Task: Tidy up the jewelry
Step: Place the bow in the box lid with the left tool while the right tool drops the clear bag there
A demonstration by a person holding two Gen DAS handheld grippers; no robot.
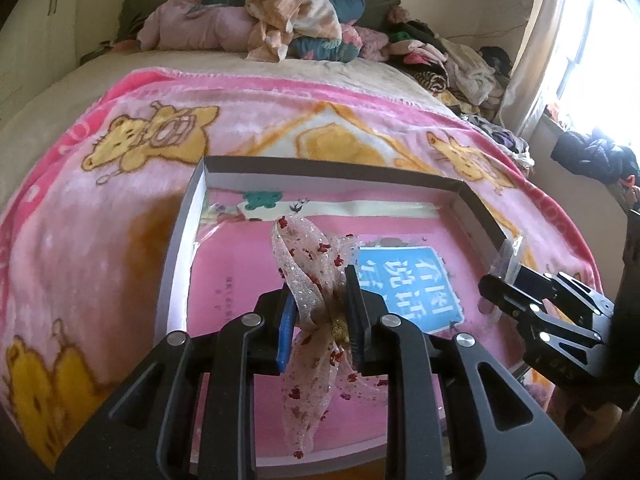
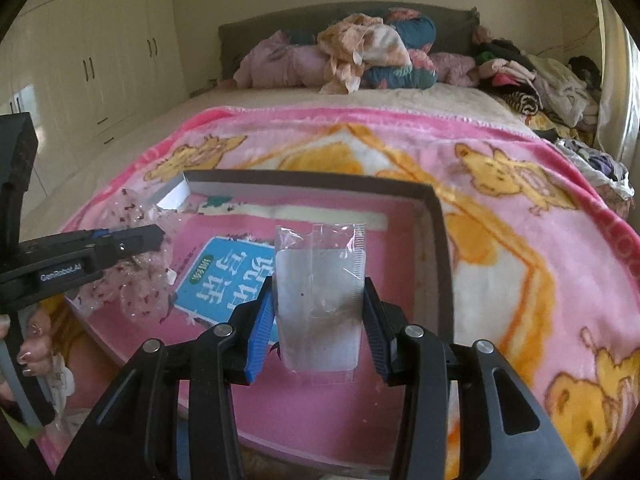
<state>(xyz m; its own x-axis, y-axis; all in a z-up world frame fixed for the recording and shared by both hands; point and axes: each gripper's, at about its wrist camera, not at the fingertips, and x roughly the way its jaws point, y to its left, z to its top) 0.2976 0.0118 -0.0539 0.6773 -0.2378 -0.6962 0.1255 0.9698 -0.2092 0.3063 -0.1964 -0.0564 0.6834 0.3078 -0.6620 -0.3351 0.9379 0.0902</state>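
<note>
Over the bed's pink blanket (image 1: 100,220), I clamp my left gripper (image 1: 320,300) fingers on a sheer ribbon bow (image 1: 308,264) and my right gripper (image 2: 319,316) fingers on a clear pouch (image 2: 320,280), both above the open box (image 2: 442,260), probably for bagging.

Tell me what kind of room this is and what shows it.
Most likely a bedroom. A bed with a grey headboard fills the view, a pink cartoon blanket is spread over it, clothes are piled at its head, and built-in wardrobes line the wall.
</note>
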